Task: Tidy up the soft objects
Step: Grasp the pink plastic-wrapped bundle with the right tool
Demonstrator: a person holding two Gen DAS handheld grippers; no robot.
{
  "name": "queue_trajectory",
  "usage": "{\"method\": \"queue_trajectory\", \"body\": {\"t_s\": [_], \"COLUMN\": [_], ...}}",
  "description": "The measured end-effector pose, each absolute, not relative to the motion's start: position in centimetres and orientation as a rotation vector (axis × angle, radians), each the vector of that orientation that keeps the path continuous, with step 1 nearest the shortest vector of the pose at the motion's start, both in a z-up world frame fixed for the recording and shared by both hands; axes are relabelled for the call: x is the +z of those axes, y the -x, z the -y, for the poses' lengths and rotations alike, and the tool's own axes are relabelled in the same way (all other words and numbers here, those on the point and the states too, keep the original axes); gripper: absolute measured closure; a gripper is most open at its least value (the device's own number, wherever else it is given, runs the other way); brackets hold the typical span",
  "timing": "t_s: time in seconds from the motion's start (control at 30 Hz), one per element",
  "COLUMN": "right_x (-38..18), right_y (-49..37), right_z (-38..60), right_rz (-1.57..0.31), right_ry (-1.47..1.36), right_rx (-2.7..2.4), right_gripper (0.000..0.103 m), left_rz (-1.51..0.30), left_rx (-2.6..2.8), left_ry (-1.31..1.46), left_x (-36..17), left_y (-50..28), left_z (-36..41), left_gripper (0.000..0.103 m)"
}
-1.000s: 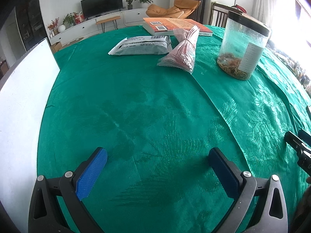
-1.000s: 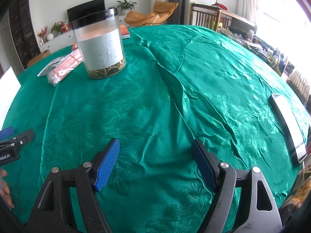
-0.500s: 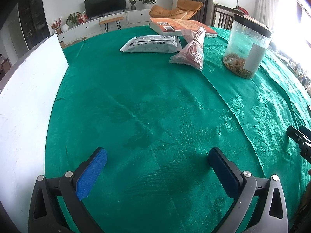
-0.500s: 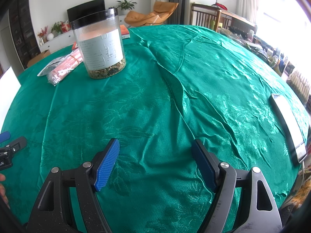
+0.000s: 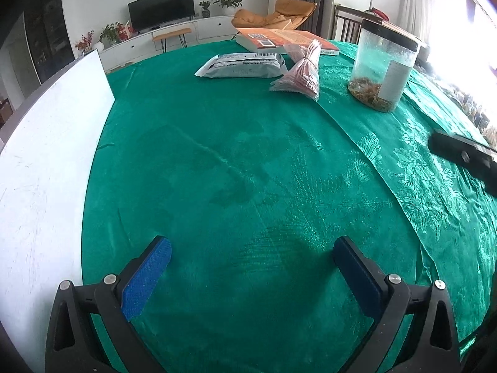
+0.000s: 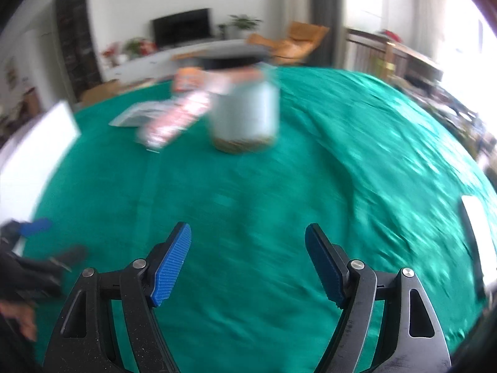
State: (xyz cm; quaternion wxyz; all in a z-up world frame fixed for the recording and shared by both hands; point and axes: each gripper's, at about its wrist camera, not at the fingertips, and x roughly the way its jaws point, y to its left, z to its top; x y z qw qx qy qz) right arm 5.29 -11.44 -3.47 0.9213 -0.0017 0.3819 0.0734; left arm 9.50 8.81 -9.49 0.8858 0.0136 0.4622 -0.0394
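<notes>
**Right gripper swings toward the packets; nothing grasped yet**

Green damask cloth covers the tabletop (image 5: pixel 236 161), with a living room and television behind it. Ahead of the left gripper (image 5: pixel 251 267), well beyond its jaws, lie the soft things: a grey-white pouch (image 5: pixel 240 66) and, just right of it and partly overlapping, a pink packet (image 5: pixel 303 73). Further right stands a clear jar (image 5: pixel 383 68) with a black lid; an orange book (image 5: pixel 285 39) lies behind the packets. A white board (image 5: pixel 46 168) runs along the left of the jaws.

Compared with half a second ago, the right gripper (image 6: pixel 248 261) is in quick motion: its view is smeared, and the jar, formerly up and left of its jaws, now sits almost straight ahead, with the packets left of that. One of its fingers now juts into the left view's right edge. The left view has drawn back slightly, showing more board.

Both pairs of jaws stand wide and hold nothing. My reading is that the reach toward the soft packets has only begun, so organizing is at its start.
</notes>
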Motion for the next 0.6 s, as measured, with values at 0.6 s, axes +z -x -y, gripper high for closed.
{"method": "queue_trajectory", "body": {"t_s": [0.6], "right_x": [-6.0], "right_y": [-23.4], "right_z": [-1.1], "right_rz": [-0.998], "right_ry": [0.042], "right_rx": [0.233], "right_gripper": [0.043], "left_rz": [-0.951], "left_rx": [-0.067], "left_ry": [-0.016], "left_x": [-9.4], "left_y": [-9.4], "left_z": [-8.8], "left_gripper": [0.000]}}
